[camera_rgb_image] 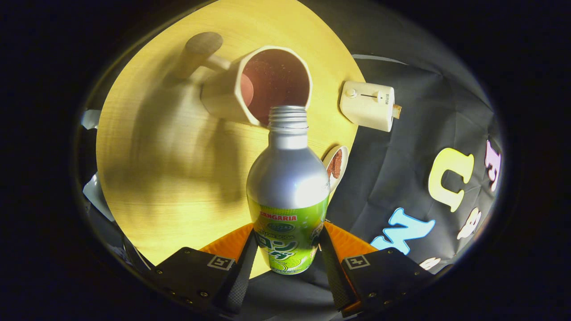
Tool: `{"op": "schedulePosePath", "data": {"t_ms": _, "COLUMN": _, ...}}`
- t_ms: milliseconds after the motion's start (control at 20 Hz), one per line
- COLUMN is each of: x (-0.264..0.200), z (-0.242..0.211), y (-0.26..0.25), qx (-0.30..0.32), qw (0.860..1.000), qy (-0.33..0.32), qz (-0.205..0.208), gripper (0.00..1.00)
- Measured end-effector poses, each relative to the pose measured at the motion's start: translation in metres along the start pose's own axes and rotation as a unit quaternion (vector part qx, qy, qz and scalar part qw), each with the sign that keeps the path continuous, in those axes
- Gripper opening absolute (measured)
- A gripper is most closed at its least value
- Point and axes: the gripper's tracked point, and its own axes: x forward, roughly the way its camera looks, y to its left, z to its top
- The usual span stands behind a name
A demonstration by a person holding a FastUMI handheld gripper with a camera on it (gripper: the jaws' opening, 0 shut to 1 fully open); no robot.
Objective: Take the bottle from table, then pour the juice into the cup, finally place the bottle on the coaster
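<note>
A round wooden table (156, 147) lies under warm light, the booth's dark cloth wall beyond its edge. The gripper (285, 247) grasps a bottle (287, 191) low on its green label, one finger pressed to each side. The bottle, silver above the label, has its cap off and its threaded mouth tipped at the rim of a pale cup (256, 84) beyond the fingers. The cup's inside is dark reddish; whether liquid is in it is hard to tell. A cream-coloured box with a knob (368, 104) sits at the table's edge beside the cup. A small round coaster (335, 166) with a brown pattern is partly hidden behind the bottle's shoulder.
</note>
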Motion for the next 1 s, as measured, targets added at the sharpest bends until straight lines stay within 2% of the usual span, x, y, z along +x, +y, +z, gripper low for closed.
{"op": "schedulePosePath", "data": {"t_ms": 1000, "x": -0.007, "z": -0.004, "y": -0.016, "qx": -0.061, "qw": 0.998, "qy": 0.027, "qz": 0.008, "gripper": 0.74}}
